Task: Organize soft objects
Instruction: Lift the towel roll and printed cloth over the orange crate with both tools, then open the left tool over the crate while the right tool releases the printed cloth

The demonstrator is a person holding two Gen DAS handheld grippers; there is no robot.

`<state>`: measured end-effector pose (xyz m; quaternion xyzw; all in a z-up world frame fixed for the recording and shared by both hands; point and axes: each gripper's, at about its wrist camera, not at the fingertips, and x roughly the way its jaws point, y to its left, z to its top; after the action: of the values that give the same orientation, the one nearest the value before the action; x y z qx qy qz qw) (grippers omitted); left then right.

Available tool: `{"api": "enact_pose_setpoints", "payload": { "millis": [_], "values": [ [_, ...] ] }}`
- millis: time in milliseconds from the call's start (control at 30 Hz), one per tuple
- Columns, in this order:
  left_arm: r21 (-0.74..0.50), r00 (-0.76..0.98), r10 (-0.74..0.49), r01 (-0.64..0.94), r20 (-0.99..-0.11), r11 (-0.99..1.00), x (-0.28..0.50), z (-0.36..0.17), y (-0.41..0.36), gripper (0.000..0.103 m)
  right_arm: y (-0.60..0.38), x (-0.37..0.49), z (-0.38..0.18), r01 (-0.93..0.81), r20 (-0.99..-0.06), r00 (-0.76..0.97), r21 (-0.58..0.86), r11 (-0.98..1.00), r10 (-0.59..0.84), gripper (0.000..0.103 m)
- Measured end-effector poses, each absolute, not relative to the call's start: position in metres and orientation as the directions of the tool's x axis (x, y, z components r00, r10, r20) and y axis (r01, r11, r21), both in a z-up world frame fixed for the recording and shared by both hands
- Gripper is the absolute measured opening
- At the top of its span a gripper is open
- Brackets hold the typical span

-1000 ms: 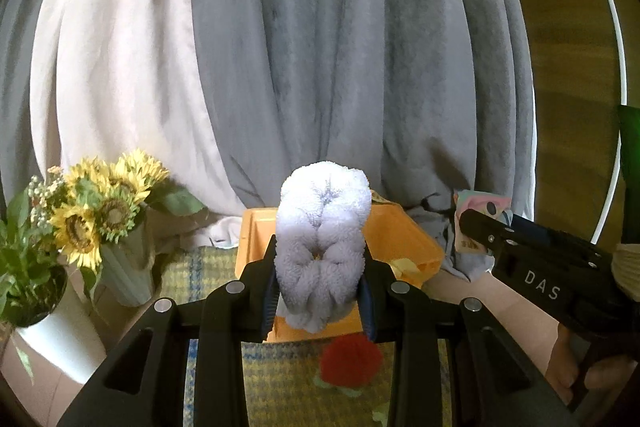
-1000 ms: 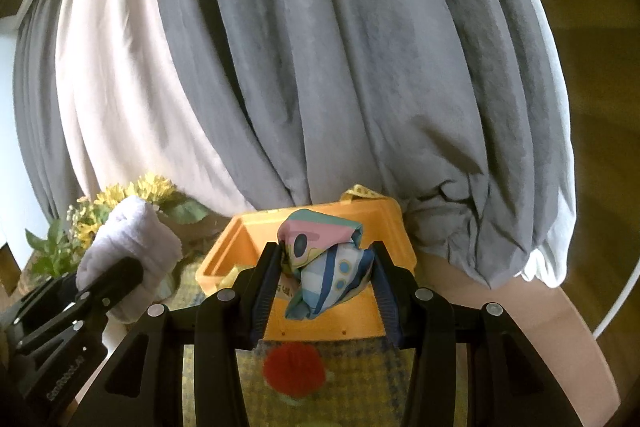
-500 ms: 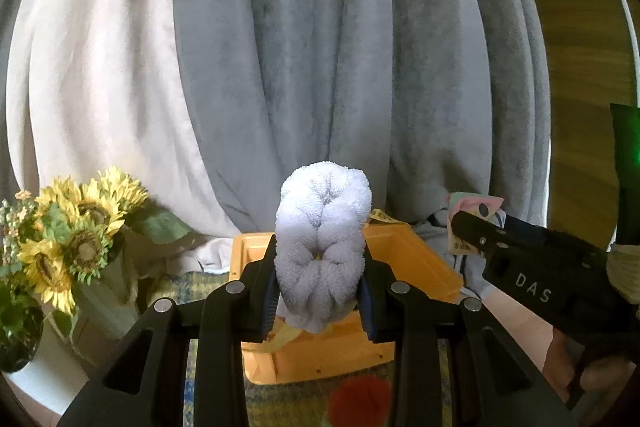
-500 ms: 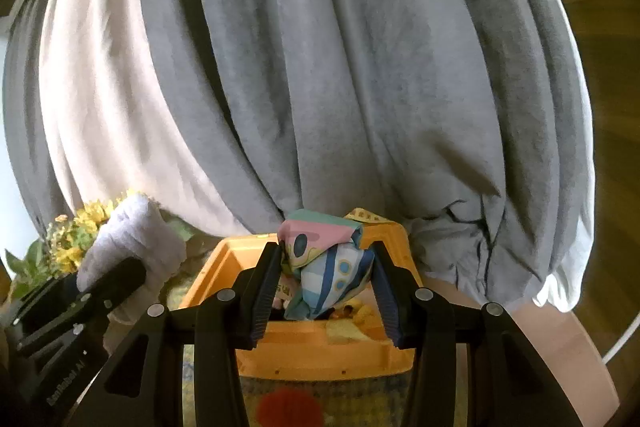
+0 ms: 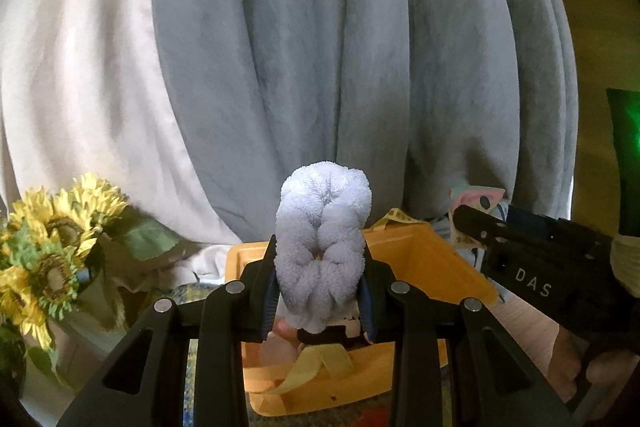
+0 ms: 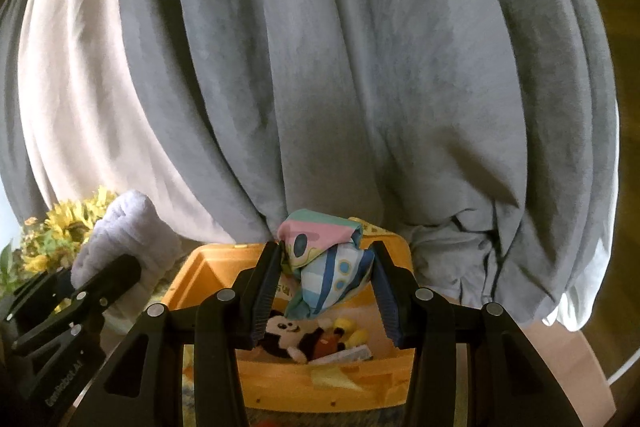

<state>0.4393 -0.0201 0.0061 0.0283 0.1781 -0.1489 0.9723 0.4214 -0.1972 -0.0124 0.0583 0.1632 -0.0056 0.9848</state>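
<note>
- Far left, left cam: sunflowers (image 5: 48,247) in a vase, well apart from the work; not our concern.
- Left gripper (image 5: 320,291): jaws partly closed, squeezing a rolled white towel (image 5: 322,247). Roll stands upright between the pads, long axis up-down, top bulging above the fingers.
- Straight ahead and below the towel: orange bin (image 5: 436,263). Its near rim sits under the fingertips w/ the open inside just past them. A yellow strap (image 5: 316,367) lies inside.
- Right cam: right gripper (image 6: 330,279) clamped on a bunched pastel cloth (image 6: 324,267), wad hanging between the pads w/ its tail pointing down.
- The cloth hangs over the bin's (image 6: 288,375) inside, directly above a mouse plush (image 6: 296,337) and other bits already in there.
- Key relation, as we judge it: both loads sit above or at the bin mouth, bin ahead-and-down from both jaws. The right hand looks better centred over the opening; the left is nearer the near-left rim, so it prob. needs a bit more reach fwd before letting go.
- Behind all: grey curtain (image 6: 360,87), no obstacle.
</note>
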Motion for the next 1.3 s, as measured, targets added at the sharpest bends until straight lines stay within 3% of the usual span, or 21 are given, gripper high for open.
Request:
{"api": "enact_pose_setpoints", "payload": {
  "millis": [233,667,867,1033,1100,1300],
  "values": [
    [0.051,0.871,-0.272,0.319,-0.408,0.946,0.471,-0.007,-0.032,0.033,-0.201,0.457,-0.026,0.034,-0.4,0.916,0.098,0.995,0.008,0.046],
    [0.042,0.756,-0.295,0.391,-0.585,0.919,0.527,-0.039,-0.048,0.033,-0.202,0.518,-0.053,0.009,-0.575,0.818,0.057,0.998,0.025,0.046],
    [0.043,0.717,-0.308,0.426,-0.625,0.904,0.54,-0.046,-0.056,0.035,-0.205,0.538,-0.062,0.016,-0.62,0.784,0.066,0.998,0.028,0.047],
    [0.038,0.692,-0.303,0.43,-0.655,0.902,0.548,-0.05,-0.057,0.048,-0.208,0.543,-0.063,0.029,-0.628,0.778,0.059,0.998,0.014,0.058],
    [0.044,0.698,-0.297,0.426,-0.651,0.904,0.547,-0.05,-0.056,0.058,-0.208,0.544,-0.062,0.037,-0.629,0.777,0.048,0.998,0.001,0.064],
    [0.064,0.729,-0.277,0.402,-0.626,0.913,0.538,-0.044,-0.053,0.07,-0.21,0.537,-0.056,0.056,-0.612,0.79,0.036,0.998,-0.022,0.066]
  ]
}}
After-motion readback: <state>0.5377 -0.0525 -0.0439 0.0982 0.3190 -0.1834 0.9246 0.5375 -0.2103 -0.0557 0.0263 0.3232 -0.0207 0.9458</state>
